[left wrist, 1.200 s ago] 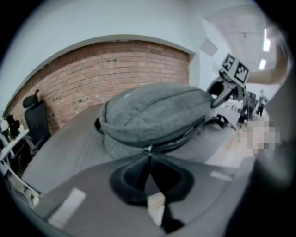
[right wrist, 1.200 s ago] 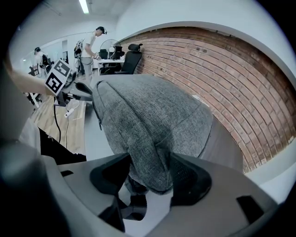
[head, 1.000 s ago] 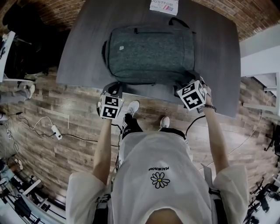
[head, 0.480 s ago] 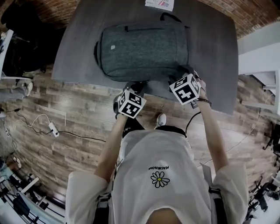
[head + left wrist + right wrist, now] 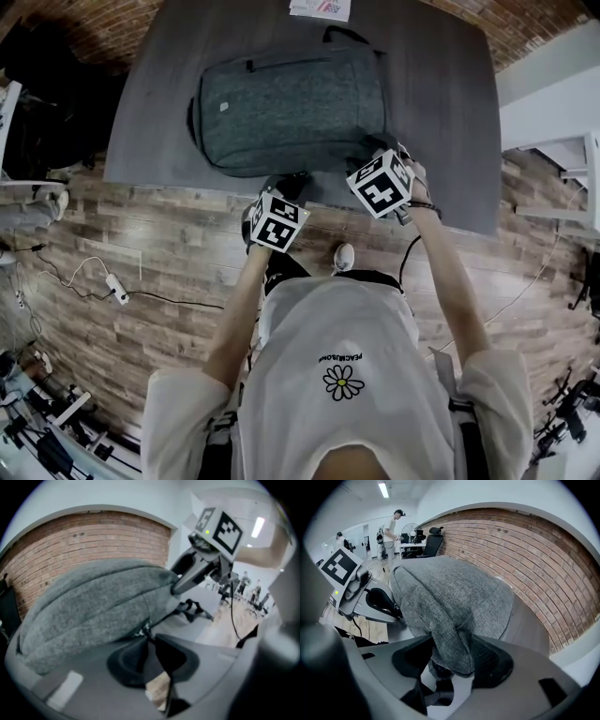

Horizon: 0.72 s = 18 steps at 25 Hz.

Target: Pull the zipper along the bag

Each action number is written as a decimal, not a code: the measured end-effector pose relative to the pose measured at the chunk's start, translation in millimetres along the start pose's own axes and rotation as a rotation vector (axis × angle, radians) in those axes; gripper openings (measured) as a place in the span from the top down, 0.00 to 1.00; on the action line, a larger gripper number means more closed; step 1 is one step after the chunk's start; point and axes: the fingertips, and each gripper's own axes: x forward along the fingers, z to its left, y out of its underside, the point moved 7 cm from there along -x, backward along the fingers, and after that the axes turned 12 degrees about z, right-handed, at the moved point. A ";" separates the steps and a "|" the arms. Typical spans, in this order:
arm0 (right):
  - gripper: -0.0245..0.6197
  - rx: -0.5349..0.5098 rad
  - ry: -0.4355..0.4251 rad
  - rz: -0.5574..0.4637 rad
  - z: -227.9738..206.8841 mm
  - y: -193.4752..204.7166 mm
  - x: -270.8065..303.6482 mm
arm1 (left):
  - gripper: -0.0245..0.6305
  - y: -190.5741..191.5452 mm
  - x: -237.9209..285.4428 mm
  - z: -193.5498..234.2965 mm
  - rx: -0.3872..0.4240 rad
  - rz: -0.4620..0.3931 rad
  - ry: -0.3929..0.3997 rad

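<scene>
Bag [image 5: 291, 108], grey fabric, is lying flat, lengthwise left-right. Right claw [image 5: 452, 651] is clamping its near corner. Left claw [image 5: 151, 641], jaws slightly apart, has just been opening at the zipper pull [image 5: 144, 632].

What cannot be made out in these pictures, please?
- Zipper pull: left gripper view, small and blurred at the tips of the left gripper, whose jaws have just been opening; whether the pull sits between them is unclear.
- Printed sheet: head view, cut off by the top edge.
- Corner of the bag: right gripper view, hidden between the closed jaws of the right gripper.
</scene>
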 end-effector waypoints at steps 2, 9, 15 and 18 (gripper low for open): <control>0.59 0.002 0.001 -0.002 0.4 -0.7 0.1 | 0.88 0.4 -1.4 -1.1 0.010 0.004 0.000; 0.58 -0.014 0.004 -0.025 -3.2 1.0 0.0 | 0.86 2.1 -4.2 -2.0 0.038 -0.022 0.005; 0.54 0.000 -0.021 -0.086 -4.4 5.8 -11.2 | 0.81 16.0 -35.0 17.5 -0.233 -0.215 0.017; 0.55 0.110 -0.039 -0.192 -14.2 7.1 -35.2 | 0.76 17.5 -73.7 33.0 -0.254 -0.297 -0.065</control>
